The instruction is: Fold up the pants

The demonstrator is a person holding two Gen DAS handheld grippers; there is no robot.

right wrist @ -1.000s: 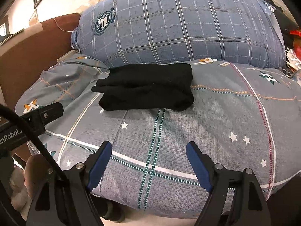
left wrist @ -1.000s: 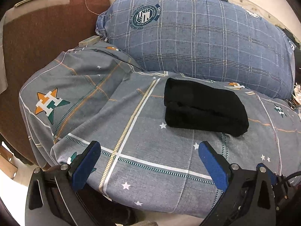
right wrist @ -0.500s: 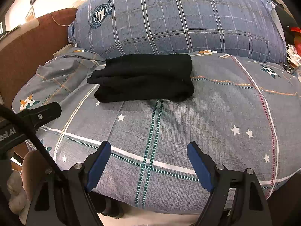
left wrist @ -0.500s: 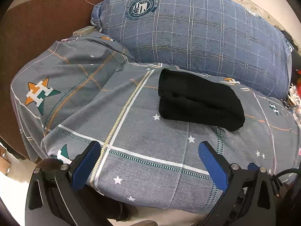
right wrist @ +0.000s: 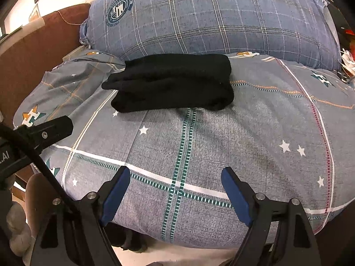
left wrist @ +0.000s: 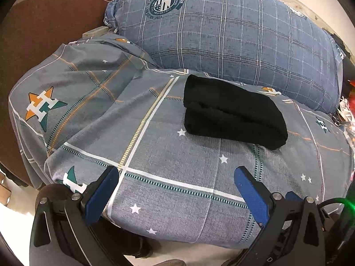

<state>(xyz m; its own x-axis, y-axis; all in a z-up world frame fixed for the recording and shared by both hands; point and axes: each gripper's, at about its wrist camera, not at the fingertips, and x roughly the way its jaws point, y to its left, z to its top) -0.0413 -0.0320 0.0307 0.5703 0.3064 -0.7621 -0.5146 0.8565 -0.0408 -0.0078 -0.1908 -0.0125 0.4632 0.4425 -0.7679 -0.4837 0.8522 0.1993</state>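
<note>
The black pants lie folded into a compact bundle on the grey star-patterned bedsheet, just in front of the big pillow. They also show in the right wrist view. My left gripper is open and empty, held back near the bed's front edge, well short of the pants. My right gripper is open and empty too, at the front edge, with the pants beyond it. The left gripper's body shows at the left of the right wrist view.
A large blue plaid pillow lies behind the pants. A brown headboard stands at the left. Clutter sits at the far right edge of the bed. The floor shows below the bed's front edge.
Both grippers stayed open and empty and shifted slightly, so the bed and pants sit a little differently in view. The folded pants have not moved on the sheet.
</note>
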